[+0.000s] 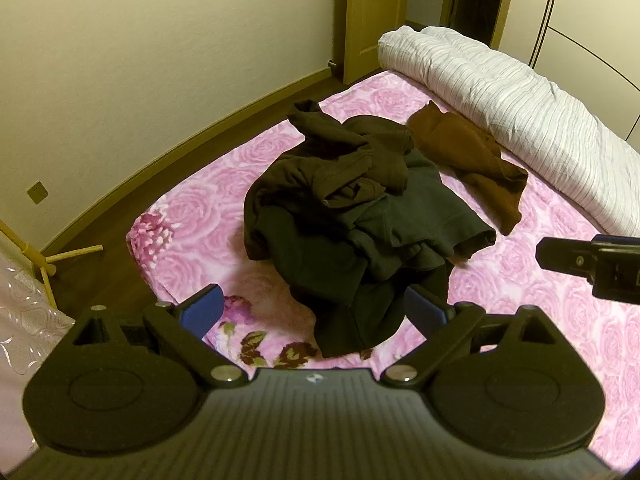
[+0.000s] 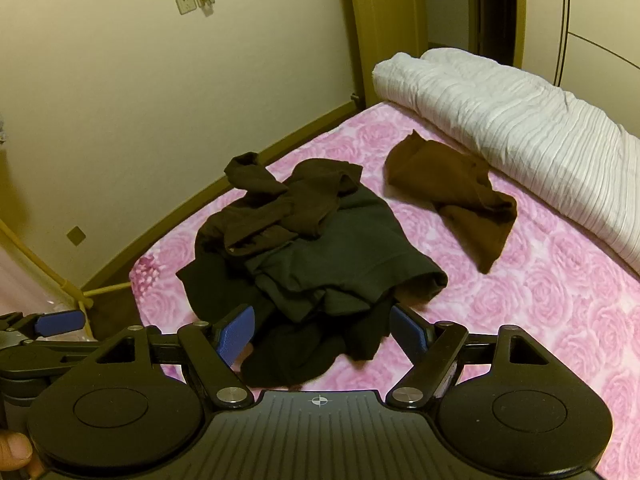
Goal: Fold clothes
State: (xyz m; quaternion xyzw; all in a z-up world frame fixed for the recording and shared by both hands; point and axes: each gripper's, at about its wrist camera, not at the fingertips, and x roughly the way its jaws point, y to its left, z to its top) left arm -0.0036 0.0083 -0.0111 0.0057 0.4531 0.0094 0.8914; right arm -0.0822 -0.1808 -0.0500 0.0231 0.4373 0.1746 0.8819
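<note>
Nearest to us, our left gripper (image 1: 314, 312) hangs above the near edge of the bed with its blue-padded fingers (image 1: 202, 308) spread wide and nothing between them; the dark cloth seen in the gap lies below, and we cannot tell whether the pads touch it. Our right gripper (image 2: 322, 330) is likewise spread wide and empty, poised over the near hem of the same heap; in the left wrist view its black body enters from the right edge, apart from the clothes. At the bottom left of the right wrist view a bit of a hand (image 2: 14, 456) shows, blurred. Just beyond the fingers lies the pile of dark clothes (image 1: 352, 216), crumpled and unfolded on the pink rose-patterned blanket (image 1: 540, 320): black fabric at the bottom and front, a dark grey-green garment (image 2: 352, 240) in the middle, a dark brown garment (image 2: 276, 204) bunched on top toward the wall side. Farther back and to the right, apart from the pile, a rust-brown garment (image 2: 456, 196) lies loosely folded on the blanket, its far edge just beside a rolled white striped quilt (image 2: 520, 128) that runs along the far side of the bed. Beyond the bed stand the cream wall (image 1: 140, 60) with its baseboard and a wooden door (image 2: 384, 28).
</note>
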